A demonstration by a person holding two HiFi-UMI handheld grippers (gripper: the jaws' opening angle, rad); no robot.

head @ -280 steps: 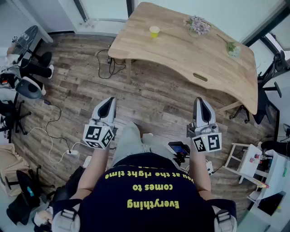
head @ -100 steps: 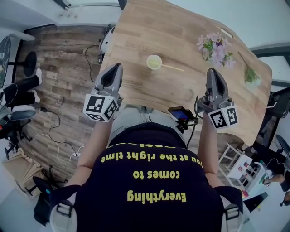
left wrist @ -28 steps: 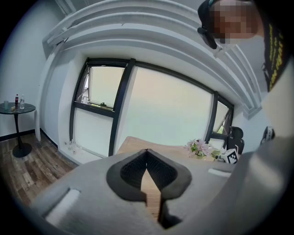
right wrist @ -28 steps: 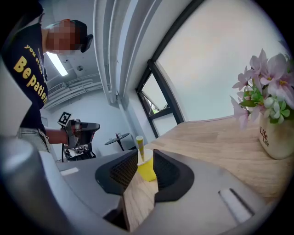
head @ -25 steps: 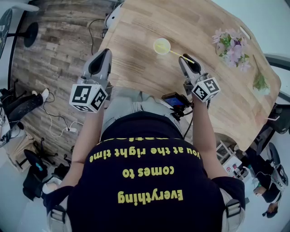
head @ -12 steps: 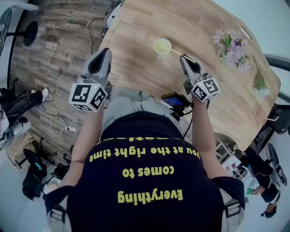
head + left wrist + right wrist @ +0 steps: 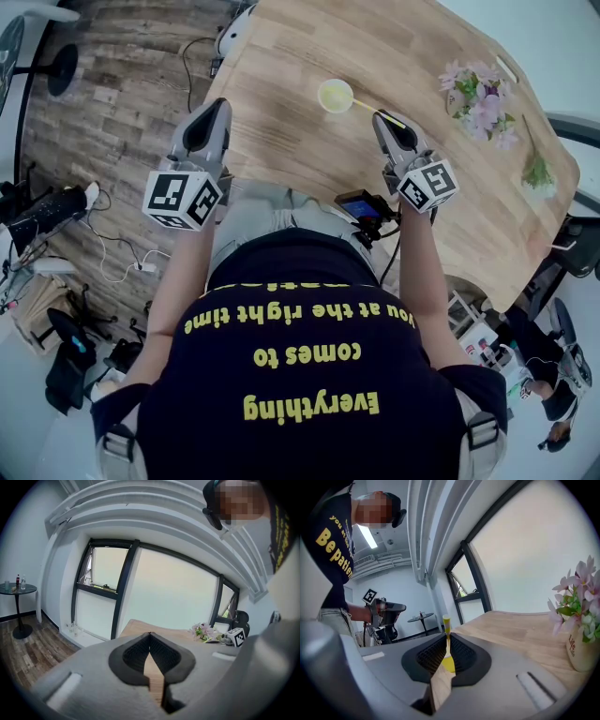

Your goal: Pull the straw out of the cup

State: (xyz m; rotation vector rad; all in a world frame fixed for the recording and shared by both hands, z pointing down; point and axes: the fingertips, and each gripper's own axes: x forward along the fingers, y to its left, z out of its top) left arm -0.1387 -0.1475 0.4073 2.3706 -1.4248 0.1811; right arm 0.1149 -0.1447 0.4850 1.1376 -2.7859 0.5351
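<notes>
Straw of thin yellow plastic (image 7: 446, 620) was clamped in the right gripper (image 7: 446, 638) at four o'clock of the round pale-yellow cup (image 7: 335, 95), its far end apparently inside; the left gripper (image 7: 150, 635) sat closed, empty.

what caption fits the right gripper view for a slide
Right claw shut on the yellow straw, its cup just past the jaws, flowers on the wooden table.

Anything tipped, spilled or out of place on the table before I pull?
Nothing stands out. The cup stands upright on the table with no spill visible, and the straw leans from it into the right gripper, which is shut on it.
</notes>
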